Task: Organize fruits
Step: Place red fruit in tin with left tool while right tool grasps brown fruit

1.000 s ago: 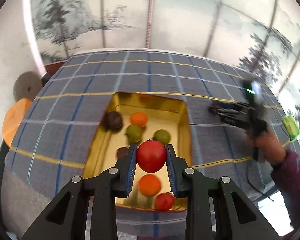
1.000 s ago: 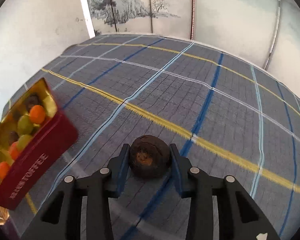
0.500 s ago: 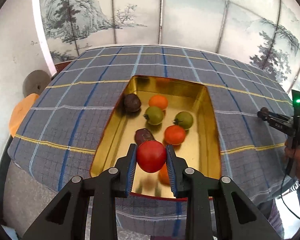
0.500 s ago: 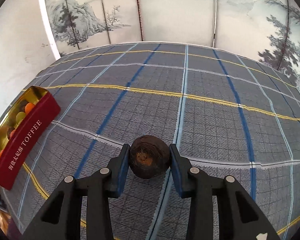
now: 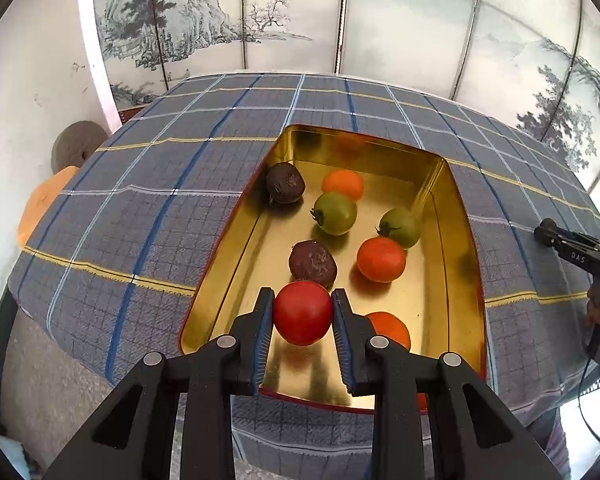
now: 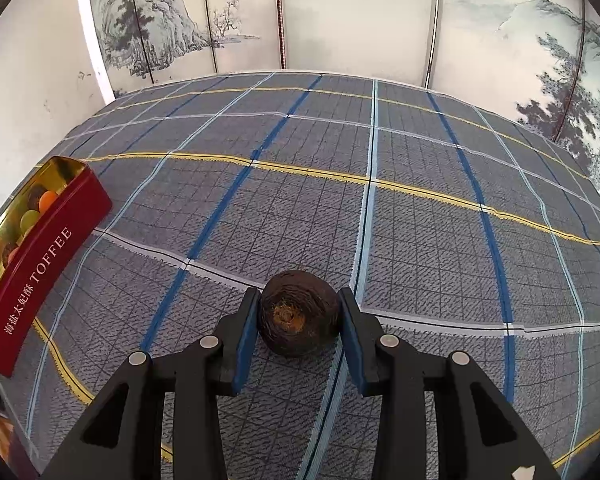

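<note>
My left gripper is shut on a red tomato and holds it over the near end of a gold tin. The tin holds several fruits: two dark brown ones, two green ones and orange ones. My right gripper is shut on a dark brown fruit above the checked tablecloth. The tin shows at the far left of the right wrist view, red-sided with "TOFFEE" lettering.
The right gripper and the hand holding it show at the right edge of the left wrist view. A painted folding screen stands behind the table. A grey disc and an orange object lie off the table's left side.
Both views have swung and the left gripper has drawn back, so the whole tin shows, now tilted right. The right gripper has moved a little away from the tin. Both grips are unchanged.
</note>
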Demonstrator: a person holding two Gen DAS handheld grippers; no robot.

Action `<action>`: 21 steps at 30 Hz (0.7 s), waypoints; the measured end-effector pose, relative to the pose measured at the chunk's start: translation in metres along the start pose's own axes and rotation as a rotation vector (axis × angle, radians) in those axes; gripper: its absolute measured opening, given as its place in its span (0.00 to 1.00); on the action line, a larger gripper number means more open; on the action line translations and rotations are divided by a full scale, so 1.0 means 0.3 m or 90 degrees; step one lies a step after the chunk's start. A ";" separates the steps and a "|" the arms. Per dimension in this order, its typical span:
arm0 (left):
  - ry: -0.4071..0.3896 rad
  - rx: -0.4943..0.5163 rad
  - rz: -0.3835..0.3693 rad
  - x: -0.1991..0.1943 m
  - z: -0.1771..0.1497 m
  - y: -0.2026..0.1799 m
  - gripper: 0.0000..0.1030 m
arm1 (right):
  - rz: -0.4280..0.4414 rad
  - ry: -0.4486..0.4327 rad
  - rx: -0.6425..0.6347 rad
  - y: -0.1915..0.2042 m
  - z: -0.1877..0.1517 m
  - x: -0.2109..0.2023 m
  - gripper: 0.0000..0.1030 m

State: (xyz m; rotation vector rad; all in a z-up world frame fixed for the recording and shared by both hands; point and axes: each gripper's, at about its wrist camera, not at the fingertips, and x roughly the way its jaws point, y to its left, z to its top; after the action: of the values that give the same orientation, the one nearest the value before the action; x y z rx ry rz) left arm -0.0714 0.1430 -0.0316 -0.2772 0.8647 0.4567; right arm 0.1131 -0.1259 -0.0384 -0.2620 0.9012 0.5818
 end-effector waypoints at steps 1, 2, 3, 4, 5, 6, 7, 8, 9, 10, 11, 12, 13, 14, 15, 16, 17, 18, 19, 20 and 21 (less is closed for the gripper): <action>-0.001 0.001 0.001 0.000 -0.002 0.000 0.29 | 0.000 0.000 0.001 -0.001 -0.001 -0.001 0.35; -0.003 0.003 0.002 0.000 -0.003 0.000 0.29 | 0.000 0.000 0.001 -0.001 -0.001 -0.001 0.35; -0.005 0.005 0.002 -0.001 -0.003 -0.001 0.29 | 0.000 0.000 0.002 -0.002 -0.001 -0.001 0.35; -0.007 0.007 0.004 -0.002 -0.003 -0.003 0.29 | 0.001 0.001 0.002 -0.002 -0.002 -0.001 0.35; -0.009 0.009 0.007 -0.003 -0.003 -0.003 0.29 | 0.000 0.001 0.002 -0.001 -0.002 -0.001 0.35; -0.010 0.010 0.009 -0.003 -0.004 -0.004 0.29 | -0.001 0.001 0.002 0.000 -0.002 -0.001 0.35; -0.011 0.011 0.011 -0.002 -0.004 -0.005 0.29 | -0.001 0.001 0.001 -0.002 -0.001 -0.001 0.35; -0.011 0.012 0.012 -0.001 -0.005 -0.004 0.29 | -0.001 0.001 0.001 -0.002 -0.002 -0.001 0.35; -0.011 0.012 0.013 -0.001 -0.006 -0.004 0.29 | 0.000 0.001 0.002 -0.002 -0.002 -0.001 0.35; -0.011 0.014 0.016 0.000 -0.006 -0.005 0.29 | 0.000 0.001 0.002 -0.002 -0.002 -0.001 0.35; -0.011 0.014 0.020 -0.001 -0.009 -0.005 0.29 | 0.000 0.001 0.002 -0.001 -0.002 -0.001 0.35; -0.012 0.014 0.022 -0.001 -0.010 -0.005 0.29 | -0.001 0.001 0.001 -0.002 -0.002 -0.001 0.35; -0.012 0.016 0.025 0.000 -0.011 -0.006 0.29 | -0.001 0.001 0.001 -0.002 -0.002 -0.001 0.35; -0.012 0.017 0.028 0.001 -0.012 -0.005 0.29 | -0.001 0.001 0.001 -0.002 -0.002 -0.001 0.35; -0.013 0.018 0.030 0.002 -0.012 -0.005 0.29 | -0.001 0.001 0.001 -0.002 -0.002 -0.001 0.35; -0.014 0.020 0.034 0.002 -0.012 -0.006 0.29 | -0.001 0.001 0.001 -0.002 -0.002 -0.001 0.35; -0.013 0.022 0.037 0.003 -0.014 -0.009 0.29 | -0.001 0.001 0.001 -0.002 -0.002 -0.001 0.35; -0.013 0.023 0.038 0.004 -0.013 -0.010 0.29 | -0.001 0.001 0.001 -0.003 -0.002 -0.001 0.35; -0.012 0.024 0.038 0.005 -0.014 -0.009 0.29 | -0.001 0.001 0.002 -0.003 -0.002 -0.001 0.35; -0.011 0.023 0.037 0.006 -0.014 -0.010 0.30 | 0.000 0.001 0.002 -0.003 -0.002 -0.001 0.35; -0.009 0.023 0.038 0.010 -0.014 -0.011 0.30 | 0.000 0.001 0.002 -0.003 -0.002 -0.001 0.35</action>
State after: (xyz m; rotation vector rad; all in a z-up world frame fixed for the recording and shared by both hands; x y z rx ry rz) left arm -0.0708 0.1391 -0.0362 -0.2152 0.8677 0.4970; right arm 0.1132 -0.1269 -0.0385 -0.2600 0.9034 0.5798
